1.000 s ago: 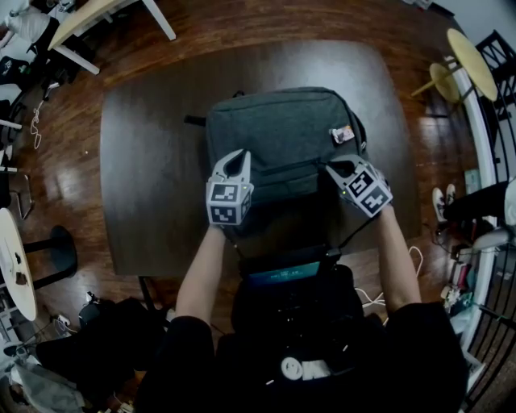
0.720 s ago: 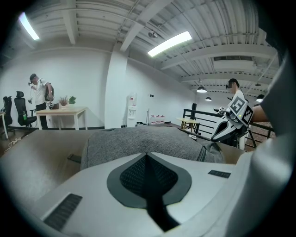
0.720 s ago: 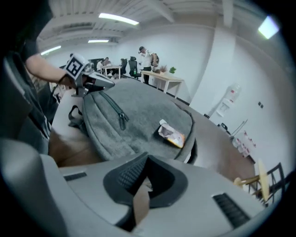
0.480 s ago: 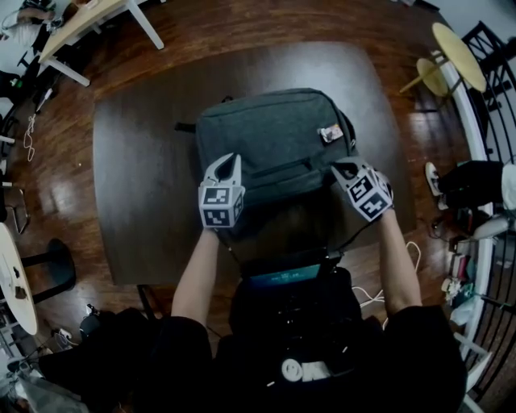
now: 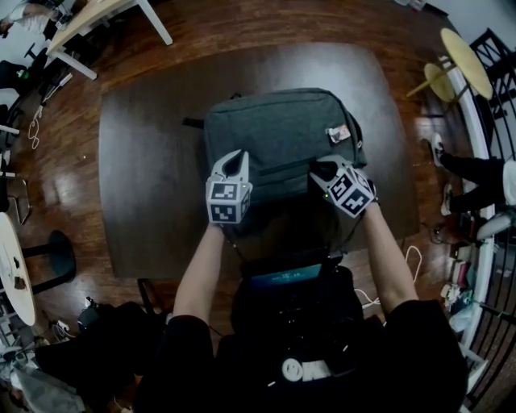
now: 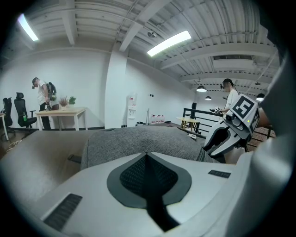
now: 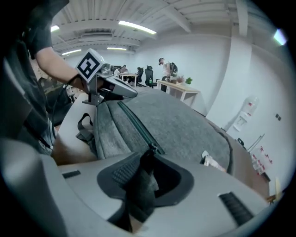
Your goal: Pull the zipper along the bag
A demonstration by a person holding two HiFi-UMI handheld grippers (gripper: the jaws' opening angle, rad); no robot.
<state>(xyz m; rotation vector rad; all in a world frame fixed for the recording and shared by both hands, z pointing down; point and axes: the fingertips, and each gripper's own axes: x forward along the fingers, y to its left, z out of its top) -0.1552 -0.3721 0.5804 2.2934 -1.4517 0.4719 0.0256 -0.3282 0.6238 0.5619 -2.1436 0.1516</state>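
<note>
A grey backpack [image 5: 278, 133] lies flat on the dark table [image 5: 153, 161]. Its zipper track [image 7: 134, 122] runs along the near side to the slider [image 7: 154, 149]. My right gripper [image 5: 319, 170] is at the bag's near right part. Its jaws are opening, and the dark zipper pull tab [image 7: 142, 185] hangs loosely between the pads. My left gripper [image 5: 236, 159] rests at the near left edge of the bag with its tips together. Whether it pinches bag fabric is hidden. Each gripper shows in the other's view: the left gripper [image 7: 129, 92] and the right gripper [image 6: 209, 147].
A small tag [image 5: 339, 134] sits on the bag's right corner. Beyond the table are a round yellow table [image 5: 472, 60], a white table [image 5: 89, 20], stools [image 5: 56, 250] and a person's legs [image 5: 476, 173]. Bare tabletop lies left of the bag.
My right gripper has shifted a little left along the bag's near edge, away from the right corner. The left gripper and the bag have stayed about where they were.
</note>
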